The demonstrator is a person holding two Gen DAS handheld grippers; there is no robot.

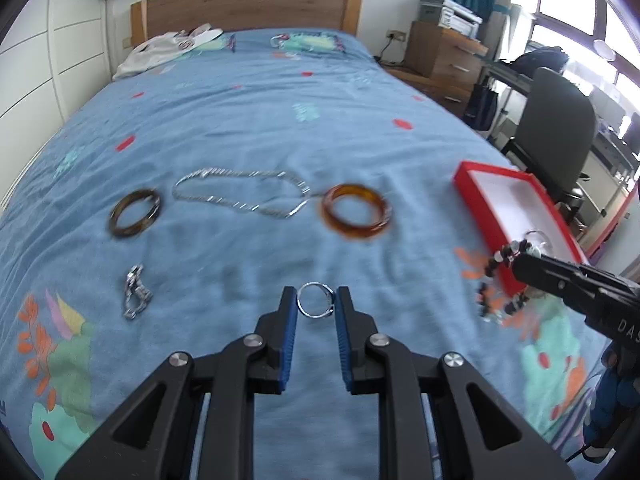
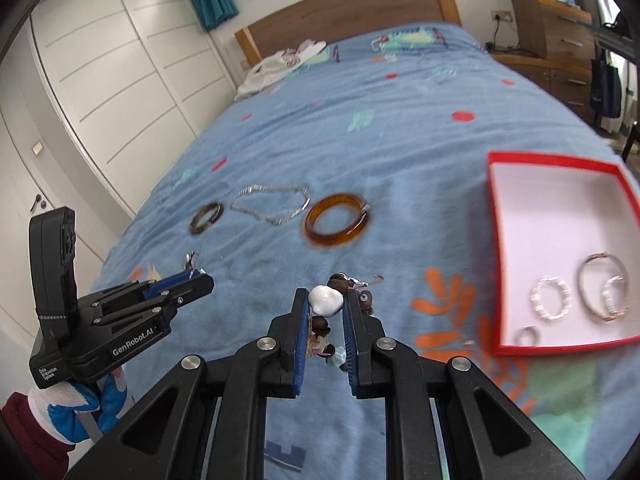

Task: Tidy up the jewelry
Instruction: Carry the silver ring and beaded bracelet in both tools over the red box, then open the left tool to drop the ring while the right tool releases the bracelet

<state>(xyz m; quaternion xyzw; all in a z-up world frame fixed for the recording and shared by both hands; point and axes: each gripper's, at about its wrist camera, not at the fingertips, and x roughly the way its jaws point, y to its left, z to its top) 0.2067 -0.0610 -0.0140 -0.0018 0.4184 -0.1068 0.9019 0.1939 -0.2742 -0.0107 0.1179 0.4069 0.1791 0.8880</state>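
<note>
My left gripper (image 1: 316,300) is shut on a thin silver ring (image 1: 315,299), held just above the blue bedspread. My right gripper (image 2: 326,300) is shut on a beaded bracelet (image 2: 326,300) with a white bead and dark brown beads; it dangles in the left wrist view (image 1: 505,256) beside the red box (image 1: 468,168). The red box (image 2: 560,159) has a white inside and holds several silver rings and bangles (image 2: 602,286). On the bed lie an amber bangle (image 1: 356,211), a dark bangle (image 1: 135,213), a silver chain necklace (image 1: 240,194) and a silver clasp piece (image 1: 135,297).
White clothing (image 1: 160,50) lies by the wooden headboard (image 1: 248,8). A wooden drawer unit (image 1: 444,52) and an office chair (image 1: 556,128) stand to the right of the bed. White wardrobe doors (image 2: 120,60) are on the left.
</note>
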